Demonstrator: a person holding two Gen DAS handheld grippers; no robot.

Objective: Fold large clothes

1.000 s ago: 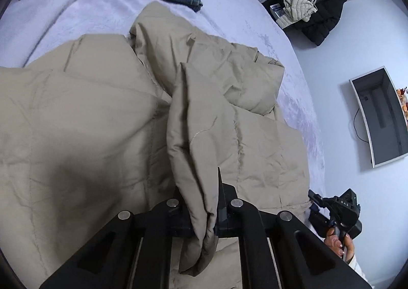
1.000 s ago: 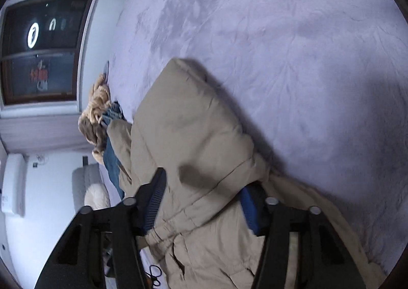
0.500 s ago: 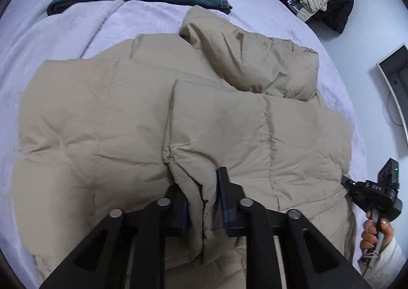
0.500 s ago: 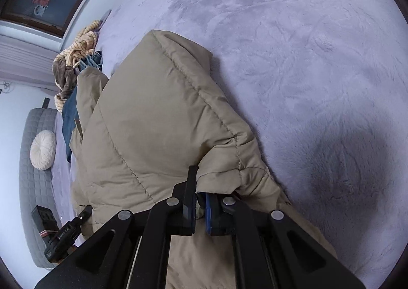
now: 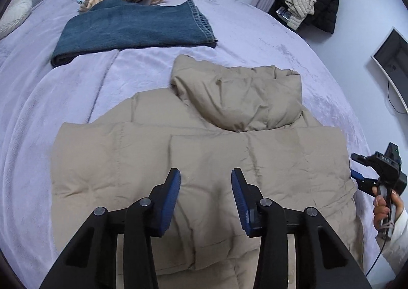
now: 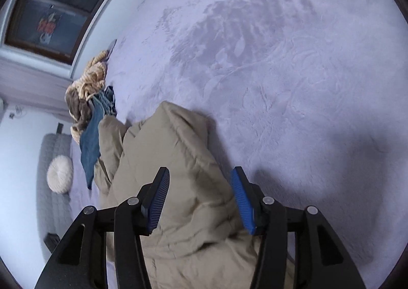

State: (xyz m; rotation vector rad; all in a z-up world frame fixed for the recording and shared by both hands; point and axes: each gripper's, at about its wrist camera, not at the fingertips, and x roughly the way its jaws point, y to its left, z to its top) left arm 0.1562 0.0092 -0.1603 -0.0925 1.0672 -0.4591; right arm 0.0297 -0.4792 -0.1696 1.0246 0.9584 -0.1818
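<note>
Left wrist view: the left gripper hangs over the tan jacket, jaws wide apart and holding nothing. The jacket lies spread on the bed, its hood toward the jeans. The right gripper shows at the jacket's right edge. The next fold would likely go best with both edges pinched level, so the padding doubles evenly.

Right wrist view: the right gripper also stands open and empty above a bunched jacket edge. Only here does the bare bed beyond that edge show; the hood and the whole outline appear only from the left.
</note>
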